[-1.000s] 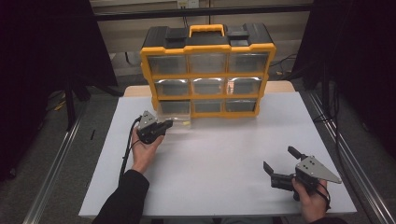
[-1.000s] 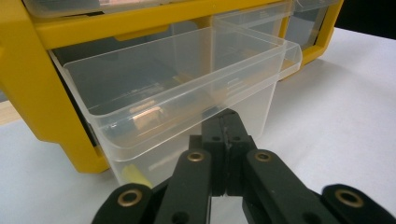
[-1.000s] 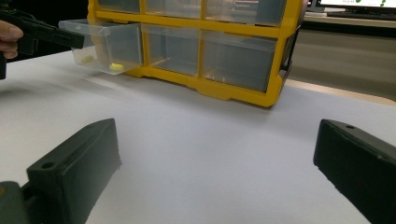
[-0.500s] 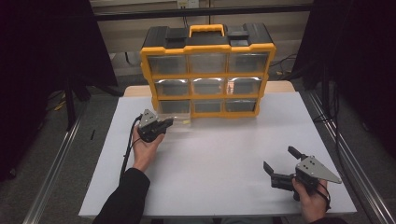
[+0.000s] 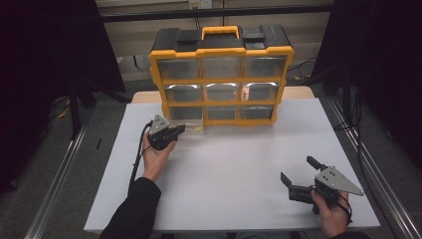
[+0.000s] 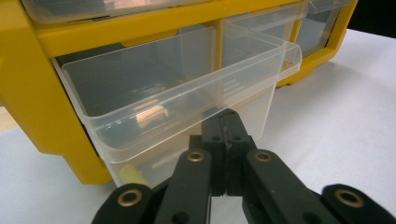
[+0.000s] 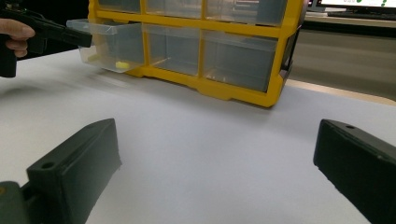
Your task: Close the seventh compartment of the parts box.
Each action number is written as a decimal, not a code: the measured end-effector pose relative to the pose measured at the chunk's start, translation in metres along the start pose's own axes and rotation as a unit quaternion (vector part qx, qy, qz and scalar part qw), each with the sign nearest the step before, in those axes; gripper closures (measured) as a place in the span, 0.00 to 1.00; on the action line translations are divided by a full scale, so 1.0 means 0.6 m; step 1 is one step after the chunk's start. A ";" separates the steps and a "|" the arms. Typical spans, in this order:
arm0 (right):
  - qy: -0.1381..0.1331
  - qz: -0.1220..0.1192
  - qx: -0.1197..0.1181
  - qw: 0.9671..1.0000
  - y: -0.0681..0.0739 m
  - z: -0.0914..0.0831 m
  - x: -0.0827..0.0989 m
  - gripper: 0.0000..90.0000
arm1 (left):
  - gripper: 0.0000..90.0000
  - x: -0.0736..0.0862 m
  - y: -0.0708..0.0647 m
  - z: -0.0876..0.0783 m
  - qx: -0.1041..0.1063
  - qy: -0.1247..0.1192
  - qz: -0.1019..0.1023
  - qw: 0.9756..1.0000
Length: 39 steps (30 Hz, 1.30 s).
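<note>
1. High view: left tool [image 5: 175, 131] at the yellow nine-drawer plastic organiser's [image 5: 222, 74] bottom-left clear plastic drawer [image 5: 189, 128].
2. Left gripper view: jaws pinch the drawer's [image 6: 187, 93] front lip (small yellow piece inside).
3. Right gripper view: right tool [image 7: 215, 172] gapes wide, empty; the drawer [image 7: 109, 44] juts lengthwise toward the tabletop's [image 7: 205, 140] near side.

A yellow organizer cabinet [image 5: 221, 74] with a black top, a yellow carry handle and three rows of three clear drawers stands upright at the far edge of the white counter [image 5: 234, 169]. The left hand-held gripper [image 5: 180, 130], in the person's left hand [image 5: 157, 155], sits near the counter's far left corner with its jaws closed at the front of the bottom-left drawer [image 5: 186, 123], which projects slightly from the cabinet. The right hand-held gripper [image 5: 298, 172] rests near the counter's near right corner, well apart from the cabinet, its jaws spread wide with nothing between them.
</note>
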State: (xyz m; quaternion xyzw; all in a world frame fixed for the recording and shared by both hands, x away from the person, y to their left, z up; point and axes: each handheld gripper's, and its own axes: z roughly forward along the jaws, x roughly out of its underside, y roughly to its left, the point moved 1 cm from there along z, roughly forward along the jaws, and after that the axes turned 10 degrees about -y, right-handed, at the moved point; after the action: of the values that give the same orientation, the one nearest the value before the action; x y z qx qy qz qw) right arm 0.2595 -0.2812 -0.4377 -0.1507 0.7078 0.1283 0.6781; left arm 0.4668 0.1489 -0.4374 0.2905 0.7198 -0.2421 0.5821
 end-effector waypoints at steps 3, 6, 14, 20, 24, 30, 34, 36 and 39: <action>0.000 0.000 0.000 1.000 0.000 0.000 0.000 0.00 | 1.00 0.000 0.001 0.001 -0.004 0.000 0.000 1.000; 0.000 0.000 0.000 1.000 -0.001 0.000 0.000 0.00 | 1.00 0.000 0.002 0.003 -0.006 -0.001 -0.001 1.000; 0.001 0.000 0.000 1.000 0.000 -0.001 0.000 0.00 | 1.00 -0.001 0.003 0.006 -0.010 -0.002 0.003 1.000; 0.000 0.001 0.000 1.000 0.000 0.000 0.000 0.00 | 1.00 -0.003 0.004 0.010 -0.012 -0.005 0.003 1.000; 0.000 0.000 0.000 1.000 0.000 -0.001 0.000 0.00 | 1.00 -0.004 0.005 0.012 -0.012 -0.004 -0.001 1.000; 0.000 0.001 0.000 1.000 0.000 -0.001 0.000 0.00 | 1.00 -0.006 0.008 0.013 -0.015 -0.001 0.007 1.000; 0.000 0.001 -0.001 1.000 0.000 -0.001 0.000 0.00 | 1.00 -0.006 0.009 0.015 -0.016 0.000 0.008 1.000; 0.001 0.001 -0.001 1.000 0.000 -0.001 0.000 0.00 | 1.00 -0.007 0.010 0.016 -0.015 0.002 0.013 1.000; 0.000 0.001 -0.001 1.000 0.000 -0.001 0.000 0.00 | 1.00 -0.009 0.011 0.019 -0.016 0.004 0.010 1.000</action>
State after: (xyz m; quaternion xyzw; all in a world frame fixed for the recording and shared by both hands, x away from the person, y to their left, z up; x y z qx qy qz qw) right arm 0.2590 -0.2814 -0.4376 -0.1505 0.7081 0.1298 0.6776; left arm 0.4802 0.1452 -0.4346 0.2892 0.7228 -0.2232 0.5866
